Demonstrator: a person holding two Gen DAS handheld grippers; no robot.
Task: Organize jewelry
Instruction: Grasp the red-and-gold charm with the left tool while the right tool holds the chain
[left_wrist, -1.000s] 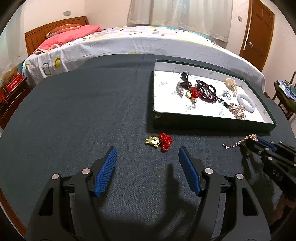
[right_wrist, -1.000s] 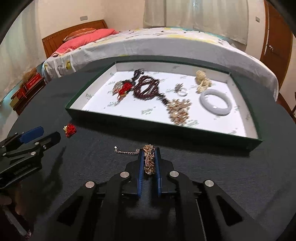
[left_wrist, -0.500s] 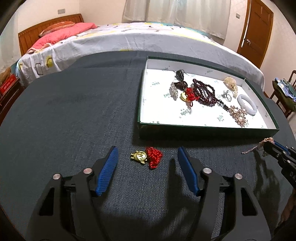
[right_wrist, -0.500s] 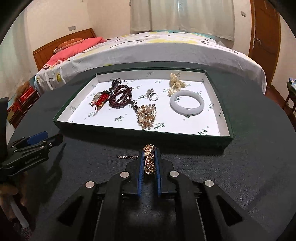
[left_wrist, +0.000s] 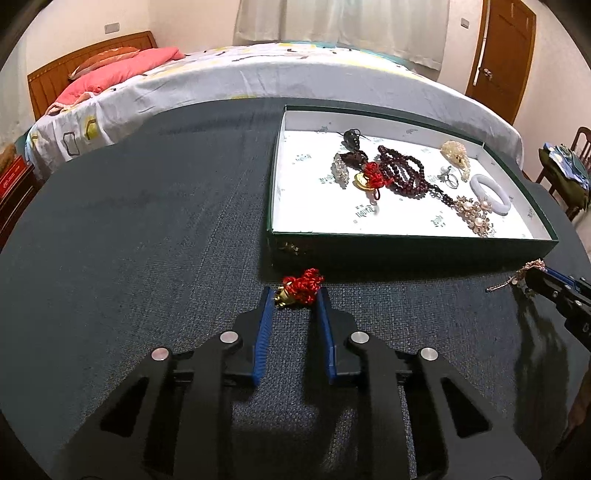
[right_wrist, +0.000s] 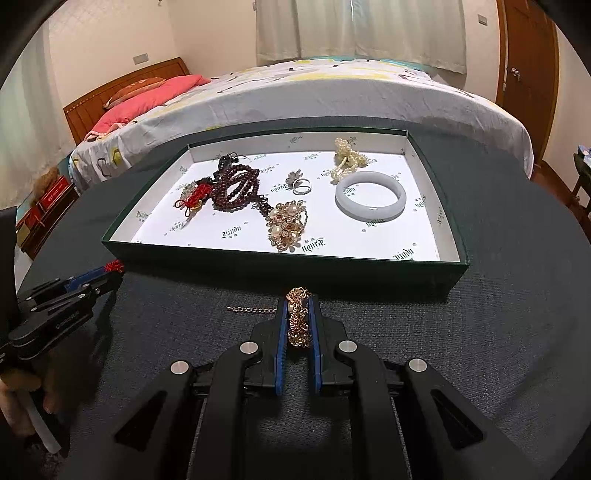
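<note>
A green box (left_wrist: 406, 243) with a white lining holds several jewelry pieces: a dark bead necklace (left_wrist: 402, 171), a white bangle (left_wrist: 490, 189), a pearl brooch (left_wrist: 474, 216) and a ring (left_wrist: 450, 179). My left gripper (left_wrist: 293, 295) is shut on a red knot charm with a gold figure (left_wrist: 301, 287) on the dark table, just in front of the box. My right gripper (right_wrist: 297, 306) is shut on a gold chain bracelet (right_wrist: 298, 321) in front of the box (right_wrist: 280, 258); its loose end (right_wrist: 251, 309) trails left.
The dark cloth-covered table (left_wrist: 147, 229) is round, with its edge near on the left. A bed (left_wrist: 295, 74) stands behind it. A wooden door (left_wrist: 502, 55) and a chair (left_wrist: 561, 173) are at the right.
My left gripper has moved forward onto the red charm and its fingers have closed on it. My right gripper has kept its hold on the gold chain and shifted slightly toward the box.
</note>
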